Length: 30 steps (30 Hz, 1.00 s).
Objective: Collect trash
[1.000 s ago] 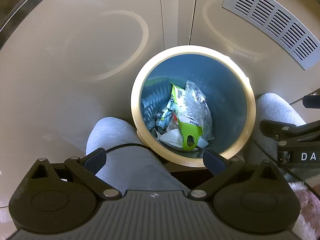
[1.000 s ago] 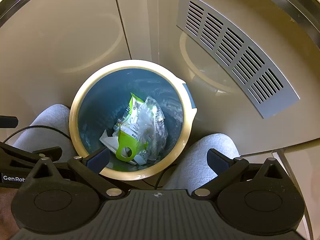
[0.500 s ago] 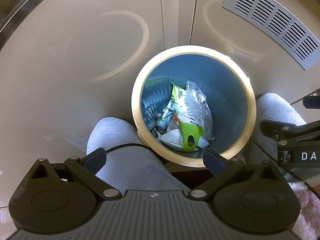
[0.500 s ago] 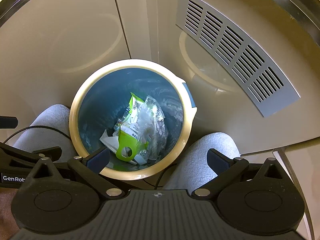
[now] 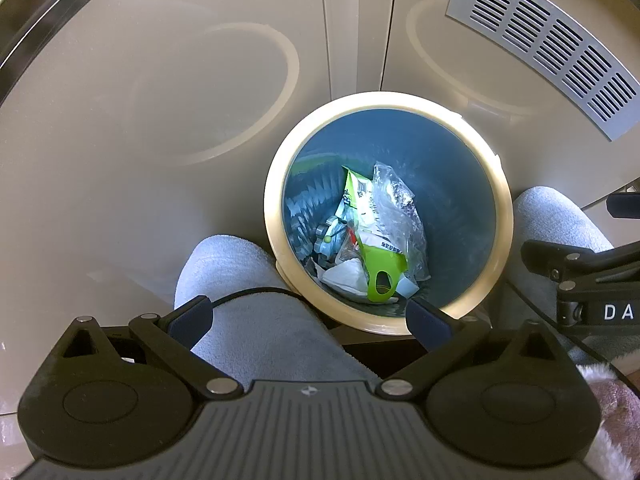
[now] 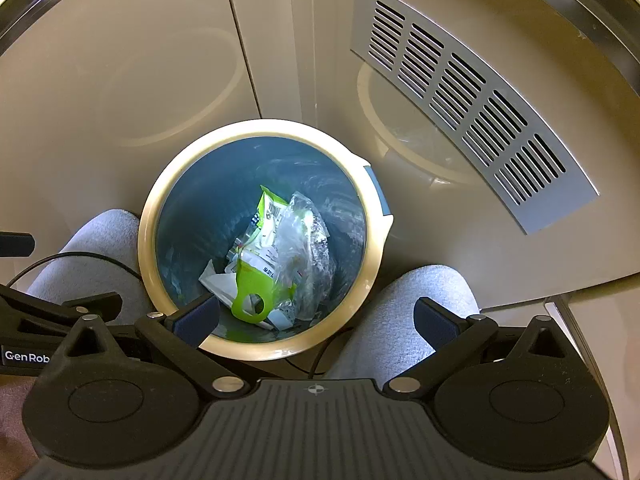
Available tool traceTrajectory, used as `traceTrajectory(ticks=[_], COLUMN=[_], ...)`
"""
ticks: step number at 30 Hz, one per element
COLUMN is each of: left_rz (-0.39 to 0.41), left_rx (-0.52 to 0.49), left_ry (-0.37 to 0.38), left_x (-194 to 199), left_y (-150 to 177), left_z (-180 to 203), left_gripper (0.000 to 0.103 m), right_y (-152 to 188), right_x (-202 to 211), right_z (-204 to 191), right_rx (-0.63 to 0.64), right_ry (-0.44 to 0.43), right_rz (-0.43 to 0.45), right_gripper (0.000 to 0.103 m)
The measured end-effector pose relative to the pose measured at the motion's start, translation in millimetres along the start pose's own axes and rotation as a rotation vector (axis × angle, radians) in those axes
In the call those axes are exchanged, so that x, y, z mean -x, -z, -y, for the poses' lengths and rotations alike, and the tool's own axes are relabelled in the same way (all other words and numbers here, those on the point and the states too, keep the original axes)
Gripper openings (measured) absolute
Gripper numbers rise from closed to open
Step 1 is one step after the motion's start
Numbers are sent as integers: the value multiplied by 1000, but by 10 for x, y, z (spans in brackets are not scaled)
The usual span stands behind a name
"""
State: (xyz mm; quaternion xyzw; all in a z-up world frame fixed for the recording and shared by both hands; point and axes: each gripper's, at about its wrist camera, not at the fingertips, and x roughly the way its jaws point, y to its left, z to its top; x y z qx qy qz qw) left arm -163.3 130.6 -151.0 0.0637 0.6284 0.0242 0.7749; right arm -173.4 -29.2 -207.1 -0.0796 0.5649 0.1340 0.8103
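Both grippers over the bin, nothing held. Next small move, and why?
Probably lift both away from the bin to look for more trash. The left gripper and right gripper have open, empty jaws, and the wrappers already lie at the bottom.

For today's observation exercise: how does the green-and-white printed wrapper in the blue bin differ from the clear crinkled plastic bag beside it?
The green-and-white printed wrapper is opaque, with text and a barcode; the clear crinkled plastic bag is see-through and unprinted. The wrapper's green end has a cut-out hole; the bag shows none. The wrapper lies flatter, while the bag is crumpled and glinting. Both lie touching at the bottom of the blue bin with the cream rim.
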Motion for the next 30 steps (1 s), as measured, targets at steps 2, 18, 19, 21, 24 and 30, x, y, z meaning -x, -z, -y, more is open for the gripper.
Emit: traceTrajectory(ticks=[2,18,19,21,24,30], left_rz=[0,0,1,1,1,10], left_rx=[0,-1,-1,-1,0,-1], left_ry=[-1,-1,-1,-1,-5,-12], left_x=[1,5,5,4,4,23], left_y=[1,0,0,0,-5,-2], left_z=[3,4,6,0,1,21], left_gripper=[103,103,103,103,103,103], right_y=[0,-6,-6,-6,-7,-1], right_x=[-1,1,1,0,1,5], right_z=[-1,-3,-4,-4,-4,-1], right_rx=[-1,1,1,1,1,3], right_ry=[0,0,0,0,0,-2], right_rz=[-1,-1,-1,-1,-1,3], right_gripper=[103,103,103,103,103,103])
